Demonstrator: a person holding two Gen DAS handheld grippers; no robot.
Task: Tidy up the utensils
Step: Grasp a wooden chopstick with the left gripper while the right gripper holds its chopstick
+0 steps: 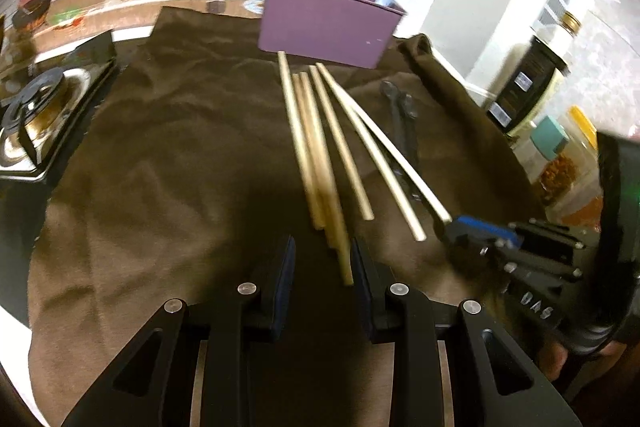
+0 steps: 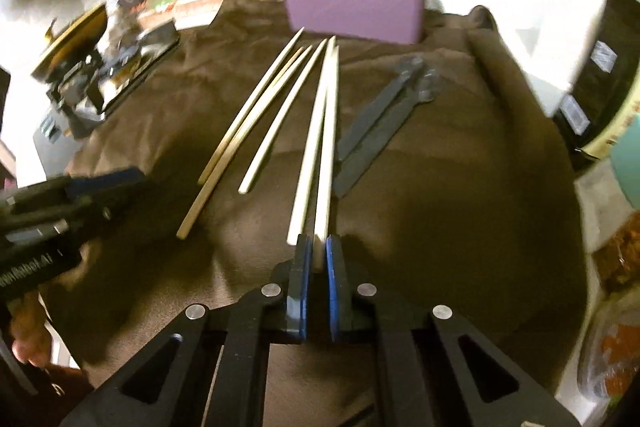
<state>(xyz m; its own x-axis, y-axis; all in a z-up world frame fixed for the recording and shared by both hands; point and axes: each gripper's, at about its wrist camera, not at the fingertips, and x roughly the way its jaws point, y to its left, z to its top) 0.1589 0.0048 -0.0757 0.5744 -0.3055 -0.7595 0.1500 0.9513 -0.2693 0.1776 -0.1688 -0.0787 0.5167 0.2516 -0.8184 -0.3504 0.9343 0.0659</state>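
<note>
Right gripper [image 2: 318, 253] jaws are pinching the near end of one chopstick [image 2: 329, 147], tip pointing at the purple bin [image 2: 356, 3] at 12 o'clock. Left gripper [image 1: 322, 267] jaws are sitting wide, a chopstick end [image 1: 344, 263] lying between them, contact unclear. Remaining chopsticks [image 2: 256, 115] are fanning across the brown cloth [image 2: 460, 187] on the bench; dark utensils [image 2: 380, 131] at 1 o'clock. Open cloth at 9 o'clock, stove [image 1: 36, 115] bordering that edge

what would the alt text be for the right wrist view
The right tool is shut on the near end of a pale wooden chopstick that points toward a purple container. More chopsticks and two dark utensils lie on a brown cloth, and the left tool enters at the left edge.
</note>
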